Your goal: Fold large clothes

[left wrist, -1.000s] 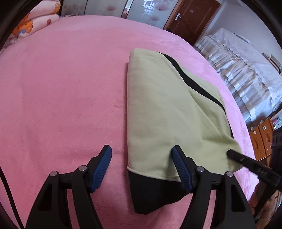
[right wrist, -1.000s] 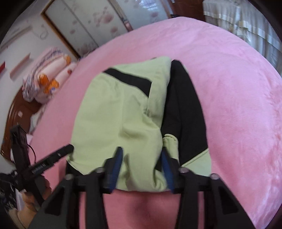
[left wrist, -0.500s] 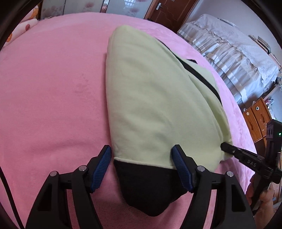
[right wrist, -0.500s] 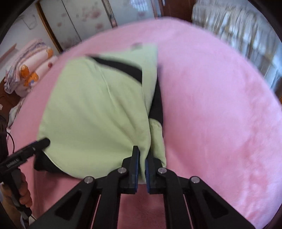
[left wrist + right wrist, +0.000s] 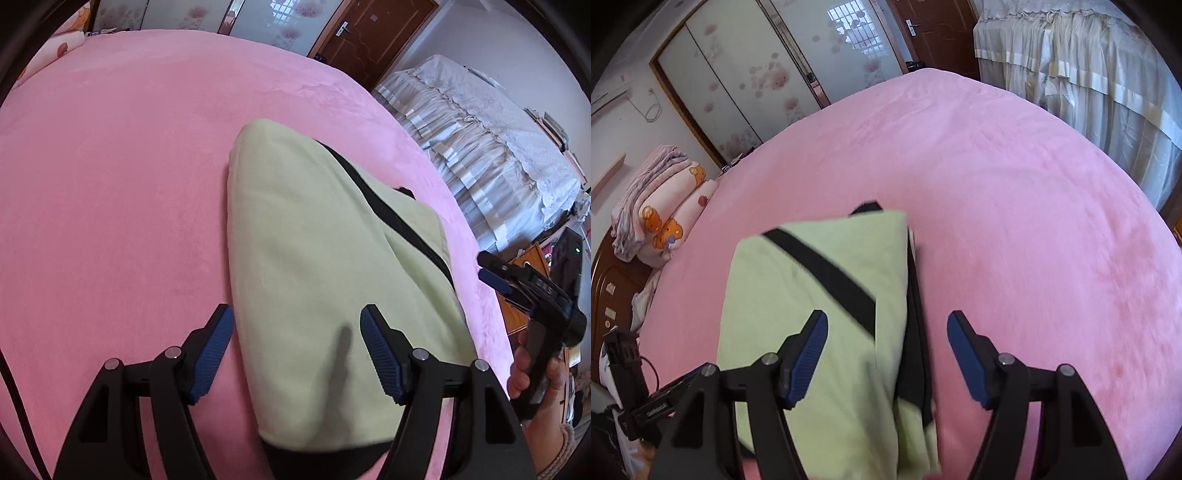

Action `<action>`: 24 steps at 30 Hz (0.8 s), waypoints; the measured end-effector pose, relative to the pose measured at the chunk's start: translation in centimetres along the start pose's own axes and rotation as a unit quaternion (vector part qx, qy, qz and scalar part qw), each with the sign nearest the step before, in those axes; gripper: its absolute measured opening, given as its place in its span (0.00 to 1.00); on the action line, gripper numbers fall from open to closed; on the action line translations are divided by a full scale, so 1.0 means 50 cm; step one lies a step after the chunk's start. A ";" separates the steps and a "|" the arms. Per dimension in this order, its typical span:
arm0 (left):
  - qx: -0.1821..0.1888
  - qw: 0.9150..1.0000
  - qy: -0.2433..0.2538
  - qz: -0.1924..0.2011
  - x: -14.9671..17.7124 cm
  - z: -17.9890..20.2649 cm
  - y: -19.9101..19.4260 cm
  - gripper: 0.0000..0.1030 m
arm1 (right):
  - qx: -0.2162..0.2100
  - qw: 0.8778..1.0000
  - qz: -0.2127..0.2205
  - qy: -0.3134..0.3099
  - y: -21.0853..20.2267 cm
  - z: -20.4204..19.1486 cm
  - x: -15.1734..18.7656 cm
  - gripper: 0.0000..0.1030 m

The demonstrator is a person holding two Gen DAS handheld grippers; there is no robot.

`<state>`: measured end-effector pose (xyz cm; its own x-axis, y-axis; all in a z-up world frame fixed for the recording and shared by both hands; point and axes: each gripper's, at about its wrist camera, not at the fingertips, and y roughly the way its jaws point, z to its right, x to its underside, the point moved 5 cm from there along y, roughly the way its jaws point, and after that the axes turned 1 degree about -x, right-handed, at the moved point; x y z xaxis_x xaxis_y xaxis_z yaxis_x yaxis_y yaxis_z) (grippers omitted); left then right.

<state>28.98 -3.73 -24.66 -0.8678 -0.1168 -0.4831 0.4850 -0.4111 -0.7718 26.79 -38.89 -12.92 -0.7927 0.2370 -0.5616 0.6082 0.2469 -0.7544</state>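
Spread across both views: pink bed point(image 5: 110, 166), filling most of each frame. On it, lower centre of both views: folded green garment point(image 5: 314, 277), with black stripe point(image 5: 827, 273) running diagonally and black layer point(image 5: 916, 332) showing along the right edge in the right wrist view; flatter and squarer than half a second ago. Left claw point(image 5: 297, 354): spread wide above garment's near end, gripping nothing, same as before. Right claw point(image 5: 886, 354): now parted and empty over garment's right edge, where half a second ago pinched shut on the cloth. Upper left of right wrist view: stacked bedding point(image 5: 661, 210).
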 end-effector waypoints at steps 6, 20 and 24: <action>-0.016 1.000 0.008 -0.021 -0.076 0.012 0.073 0.65 | 0.010 0.998 -0.057 0.022 0.140 0.013 -0.049 0.40; -0.074 0.994 0.078 -0.008 -0.094 0.035 0.086 0.53 | 0.110 0.988 -0.075 -0.078 0.204 0.005 -0.030 0.10; -0.084 0.994 0.068 0.018 -0.101 0.046 0.039 0.53 | 0.149 0.984 -0.024 -0.093 0.106 -0.023 -0.030 0.22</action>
<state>34.05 -6.01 -22.80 -0.8326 -0.0004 -0.5539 0.5364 -0.2506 -0.8059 31.24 -36.84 -15.67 -0.8305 0.0493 -0.5548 0.5535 -0.0385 -0.8320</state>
